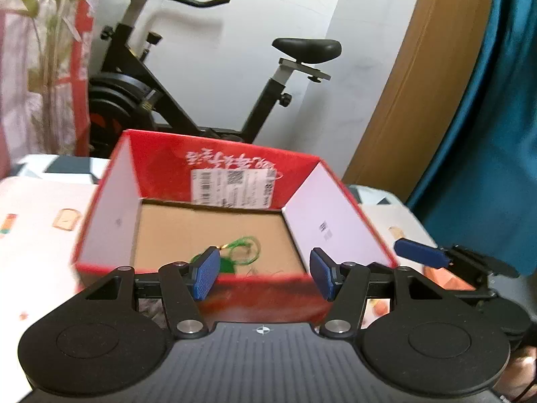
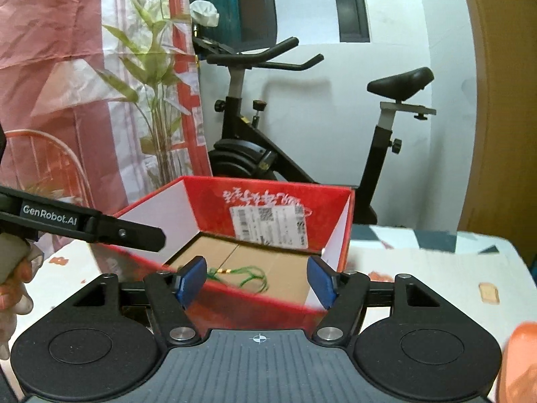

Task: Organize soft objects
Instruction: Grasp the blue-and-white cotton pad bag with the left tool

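While the left gripper (image 1: 265,273) hangs with its jaws apart and nothing between them, the left wrist view shows a red cardboard box (image 1: 110,201) on the patterned table (image 1: 37,221), holding only a green cord with a tag (image 1: 240,255) near its front wall. Seen from the right wrist, the right gripper (image 2: 256,282) likewise stands parted and empty before the same box (image 2: 342,231), the green cord (image 2: 248,275) lying on its brown floor, and the left gripper's finger (image 2: 131,233) reaches over the box's near left corner.

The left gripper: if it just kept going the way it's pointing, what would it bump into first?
Probably the near wall of the red cardboard box, which fills the gap between the left gripper's open, empty jaws. Depth is unclear.
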Demonstrator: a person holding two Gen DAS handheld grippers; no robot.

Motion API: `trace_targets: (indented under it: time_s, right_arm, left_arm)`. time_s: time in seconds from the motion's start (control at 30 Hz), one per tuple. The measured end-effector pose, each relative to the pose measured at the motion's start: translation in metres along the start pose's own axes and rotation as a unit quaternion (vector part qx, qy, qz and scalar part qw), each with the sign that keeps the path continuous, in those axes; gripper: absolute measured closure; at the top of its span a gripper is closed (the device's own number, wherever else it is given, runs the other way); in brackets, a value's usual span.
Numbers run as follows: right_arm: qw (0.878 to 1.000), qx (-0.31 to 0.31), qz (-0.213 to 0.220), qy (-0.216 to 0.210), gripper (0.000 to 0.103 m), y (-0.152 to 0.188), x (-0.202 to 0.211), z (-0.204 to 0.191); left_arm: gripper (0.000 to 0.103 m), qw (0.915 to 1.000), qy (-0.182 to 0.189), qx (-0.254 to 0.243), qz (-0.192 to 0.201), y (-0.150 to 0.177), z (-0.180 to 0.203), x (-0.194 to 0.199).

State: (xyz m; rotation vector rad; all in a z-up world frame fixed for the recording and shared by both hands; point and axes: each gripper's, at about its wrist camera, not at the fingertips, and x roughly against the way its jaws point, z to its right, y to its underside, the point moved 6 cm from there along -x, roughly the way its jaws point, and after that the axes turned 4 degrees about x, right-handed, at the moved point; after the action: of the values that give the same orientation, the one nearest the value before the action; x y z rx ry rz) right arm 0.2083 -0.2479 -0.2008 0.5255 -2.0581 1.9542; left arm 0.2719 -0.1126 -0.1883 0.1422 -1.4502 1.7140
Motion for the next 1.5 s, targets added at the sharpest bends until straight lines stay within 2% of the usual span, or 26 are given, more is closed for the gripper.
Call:
trace_targets:
  time_s: [0.13,0.33,0.57,0.77,0.93,1.1,1.23,1.33,1.5]
  right_arm:
    - [1.0,-0.013,-0.01,-0.008,0.04,0.019,0.015,-0.013]
    - [0.999,-0.025,-0.036,-0.007,0.04,0.054,0.033,-0.03]
    - [0.995,-0.068,-0.071,-0.007,0.04,0.094,0.051,-0.032]
    - [0.985,-0.14,-0.093,0.033,0.032,0.111,0.056,-0.009]
    - [0.975,-0.185,-0.122,0.018,0.031,0.126,0.048,-0.007]
    - [0.971,-0.196,-0.135,0.009,0.03,0.133,0.044,-0.014]
    - [0.97,-0.202,-0.137,-0.008,0.031,0.131,0.042,-0.02]
    - [0.973,-0.186,-0.136,-0.018,0.033,0.129,0.041,-0.03]
    - [0.984,-0.134,-0.121,-0.01,0.039,0.12,0.046,-0.041]
  left_arm:
    - [0.042,0.9995,-0.023,-0.022,0.006,0.019,0.0,0.021]
    - [0.042,0.9987,-0.034,-0.037,-0.003,0.059,0.0,0.039]
    - [0.043,0.9994,-0.02,-0.006,-0.028,0.102,0.0,0.048]
    - [0.046,0.9987,-0.011,0.022,-0.045,0.12,-0.002,0.05]
    - [0.048,0.9982,-0.008,0.022,-0.056,0.131,0.0,0.05]
    - [0.05,0.9976,-0.004,0.028,-0.063,0.137,-0.001,0.049]
    - [0.057,0.9971,0.005,0.029,-0.07,0.14,0.0,0.046]
    - [0.061,0.9966,0.011,0.029,-0.077,0.142,0.002,0.045]
    - [0.069,0.9964,0.017,0.031,-0.077,0.144,0.002,0.044]
